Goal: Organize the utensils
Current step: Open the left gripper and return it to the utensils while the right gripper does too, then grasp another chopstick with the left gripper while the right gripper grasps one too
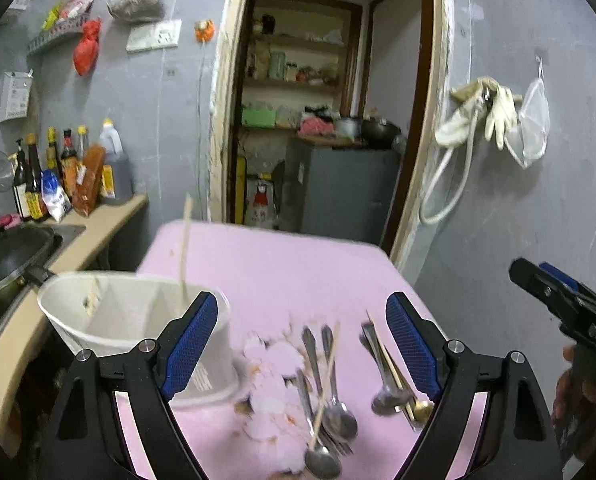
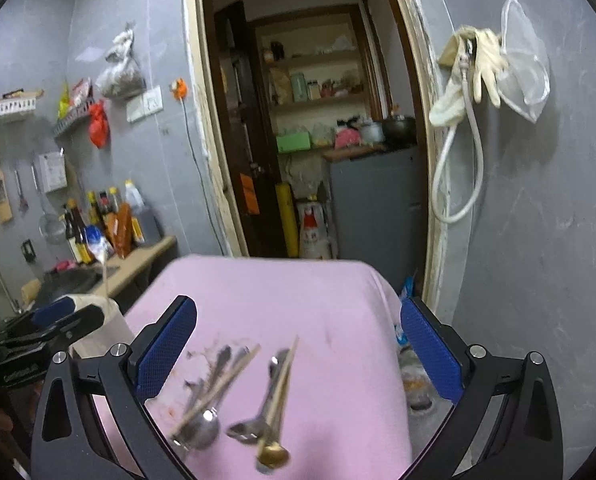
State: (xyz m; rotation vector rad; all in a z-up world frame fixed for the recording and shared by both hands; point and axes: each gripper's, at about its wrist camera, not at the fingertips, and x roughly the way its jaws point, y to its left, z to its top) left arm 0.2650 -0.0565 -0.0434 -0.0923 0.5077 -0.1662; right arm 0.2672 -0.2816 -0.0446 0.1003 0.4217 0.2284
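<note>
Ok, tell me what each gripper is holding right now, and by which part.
Nothing is held. The left gripper and right gripper both stand open and empty above the utensils lying on the pink cloth.

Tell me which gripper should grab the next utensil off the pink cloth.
Probably the right gripper: open and empty, with the spoons and chopsticks between its jaws. The left gripper sits beside the white holder.

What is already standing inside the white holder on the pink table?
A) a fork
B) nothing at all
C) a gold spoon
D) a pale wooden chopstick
D: a single pale chopstick sticks up out of the white holder, while the spoons still lie loose on the pink table.
</note>
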